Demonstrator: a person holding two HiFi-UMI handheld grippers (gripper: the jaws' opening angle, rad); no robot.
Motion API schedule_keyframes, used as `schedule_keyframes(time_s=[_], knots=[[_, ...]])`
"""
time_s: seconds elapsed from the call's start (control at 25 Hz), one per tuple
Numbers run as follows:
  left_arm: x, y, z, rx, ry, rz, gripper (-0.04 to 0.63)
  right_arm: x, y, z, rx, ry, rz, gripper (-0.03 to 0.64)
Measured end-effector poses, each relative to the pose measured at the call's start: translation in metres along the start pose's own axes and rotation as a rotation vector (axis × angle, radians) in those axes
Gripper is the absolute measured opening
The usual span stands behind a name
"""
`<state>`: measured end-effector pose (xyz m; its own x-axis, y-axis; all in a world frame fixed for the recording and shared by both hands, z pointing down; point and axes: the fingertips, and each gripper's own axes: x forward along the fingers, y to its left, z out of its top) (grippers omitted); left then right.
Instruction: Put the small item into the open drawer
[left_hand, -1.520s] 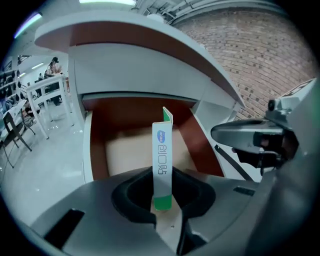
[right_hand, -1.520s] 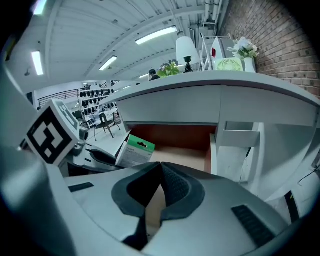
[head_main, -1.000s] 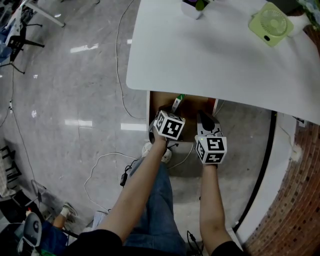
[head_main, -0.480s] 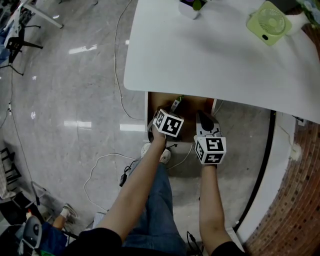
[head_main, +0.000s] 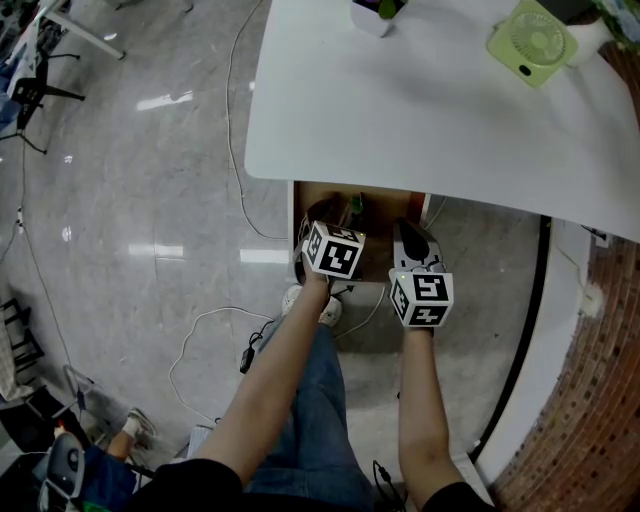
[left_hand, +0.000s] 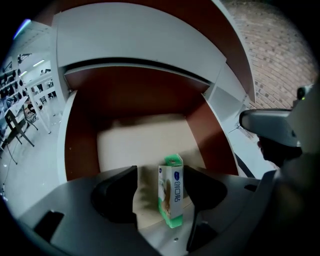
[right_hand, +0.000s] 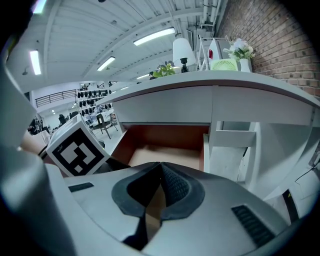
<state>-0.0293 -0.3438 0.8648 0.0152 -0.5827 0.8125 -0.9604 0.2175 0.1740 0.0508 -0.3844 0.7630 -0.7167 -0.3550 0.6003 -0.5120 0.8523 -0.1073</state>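
Observation:
A small white and green carton (left_hand: 171, 192) stands upright in the open wooden drawer (left_hand: 145, 140), between the jaws of my left gripper (left_hand: 161, 189). Those jaws have just been opening and now stand wide. The left pad is clear of the carton and the right pad is close beside it. In the head view the left gripper (head_main: 343, 214) reaches into the drawer (head_main: 300, 205), and only the carton's green top (head_main: 355, 203) shows. My right gripper (head_main: 408, 238) hovers at the drawer's right front. Its pads (right_hand: 170, 182) meet with nothing between them.
The drawer hangs under a white table (head_main: 430, 100) that carries a green fan (head_main: 532, 40) and a small pot (head_main: 375, 12). Cables trail over the glossy floor (head_main: 150, 200). A brick wall (head_main: 590, 400) stands at the right. The left gripper's marker cube (right_hand: 77, 150) is near the right gripper.
The left gripper's jaws have spread away from the carton, which now shows less above the gripper in the head view. The right gripper has stayed where it was.

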Motion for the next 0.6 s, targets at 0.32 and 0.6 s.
schedule_keyframes(time_s=[0.32,0.6], knots=[[-0.055,-0.013,0.029,0.010,-0.112,-0.021,0.284,-0.026,0.004,0.017,0.012,-0.027,-0.026,0.003],[-0.172,-0.029,0.071,0.048,-0.275,-0.051,0.154,-0.085,0.017,0.066,0.050,-0.107,-0.068,0.003]])
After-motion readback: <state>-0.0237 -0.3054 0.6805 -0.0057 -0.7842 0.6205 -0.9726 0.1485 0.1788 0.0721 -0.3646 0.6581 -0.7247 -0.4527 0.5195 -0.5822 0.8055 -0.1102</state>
